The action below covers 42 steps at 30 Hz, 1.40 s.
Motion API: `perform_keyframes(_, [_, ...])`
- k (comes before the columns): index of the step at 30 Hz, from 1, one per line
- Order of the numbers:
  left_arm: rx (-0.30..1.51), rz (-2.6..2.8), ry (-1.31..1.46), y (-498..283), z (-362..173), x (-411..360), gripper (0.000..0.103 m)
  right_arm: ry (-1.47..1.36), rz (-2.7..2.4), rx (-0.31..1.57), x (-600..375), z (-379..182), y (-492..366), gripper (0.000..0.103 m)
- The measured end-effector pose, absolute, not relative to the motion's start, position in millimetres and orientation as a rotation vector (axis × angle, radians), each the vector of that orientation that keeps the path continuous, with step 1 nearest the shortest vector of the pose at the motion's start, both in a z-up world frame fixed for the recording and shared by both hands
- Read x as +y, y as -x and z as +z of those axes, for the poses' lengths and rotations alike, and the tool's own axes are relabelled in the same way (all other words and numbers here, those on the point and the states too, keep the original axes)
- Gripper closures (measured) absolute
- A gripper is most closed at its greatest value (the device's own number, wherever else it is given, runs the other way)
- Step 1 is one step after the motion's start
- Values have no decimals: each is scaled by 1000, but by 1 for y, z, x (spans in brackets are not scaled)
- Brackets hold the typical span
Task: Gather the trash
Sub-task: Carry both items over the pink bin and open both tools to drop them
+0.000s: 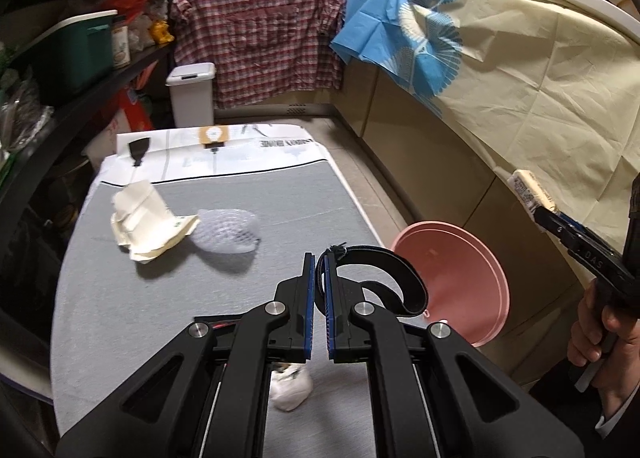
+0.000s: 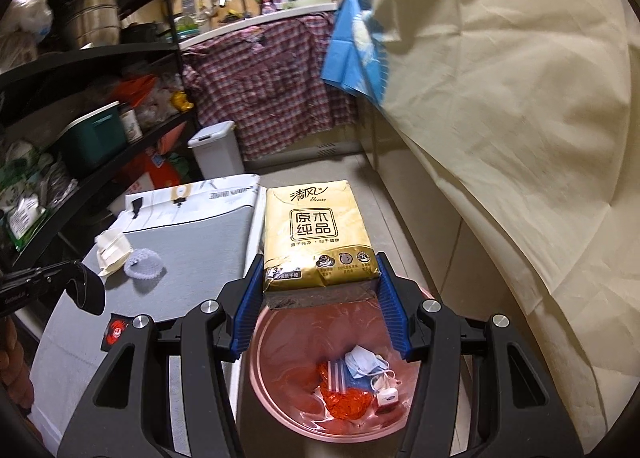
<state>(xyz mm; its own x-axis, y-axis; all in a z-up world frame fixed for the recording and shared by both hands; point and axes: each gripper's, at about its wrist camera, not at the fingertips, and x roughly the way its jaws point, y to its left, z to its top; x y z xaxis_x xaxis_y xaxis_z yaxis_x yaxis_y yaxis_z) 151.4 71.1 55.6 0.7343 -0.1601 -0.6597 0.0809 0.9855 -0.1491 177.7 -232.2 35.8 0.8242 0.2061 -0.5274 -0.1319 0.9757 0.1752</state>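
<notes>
Crumpled paper point(image 1: 150, 223): on the grey mat point(image 1: 120, 318), far left, touching the clear mesh wrapper point(image 1: 226, 236); both untouched.
White wad point(image 1: 290, 388): on the mat, close under the left tool.
Left gripper point(image 1: 317, 298): pinched nearly closed on a black curled strap point(image 1: 384, 278); strap arcs right, toward the bin.
Pink bin point(image 2: 280, 390): on the floor just right of the mat; mask and red wrapper already inside.
Right gripper point(image 2: 320, 302): about half open, clamping a gold tissue pack point(image 2: 316, 234) by its near end.
Key relation: pack's long axis runs forward, away from the jaws, its gripped end over the bin's far rim; right hand nearer the bin, likely first to drop.
</notes>
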Motion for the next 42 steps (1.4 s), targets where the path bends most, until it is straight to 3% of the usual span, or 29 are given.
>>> perform_keyframes(24, [824,-284,25,-230,28,-66,98,-117,89,686,-255,8,-206,49])
perform_keyframes(36, [864,-303,7,-239,10,-88,98,-105,93,693,-250,6,-211,49])
perform_keyframes(42, [870,-315,29,-241,9,-89,94,-96,80,702,-249,3,-213,43])
